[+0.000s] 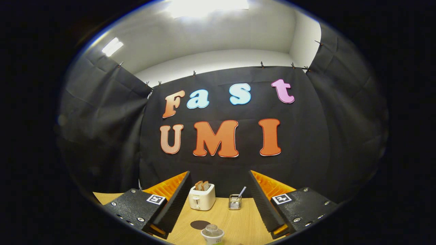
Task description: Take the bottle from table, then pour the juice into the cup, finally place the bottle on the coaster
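Below, bottle (pixel 212 233) clear-capped, upright between spread hand-held gripper (pixel 220 204) fingers.

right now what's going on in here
A hand-held tool hangs open over a wooden table, gripping nothing. Between its fingers and close in sits a bottle with a clear cap, beside a dark round coaster. Beyond them, by the black wall, stand a white toaster with toast and a small wire holder.

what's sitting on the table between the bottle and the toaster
In the gripper view, a dark round coaster lies on the wooden table between the bottle and the toaster. The open gripper holds nothing.
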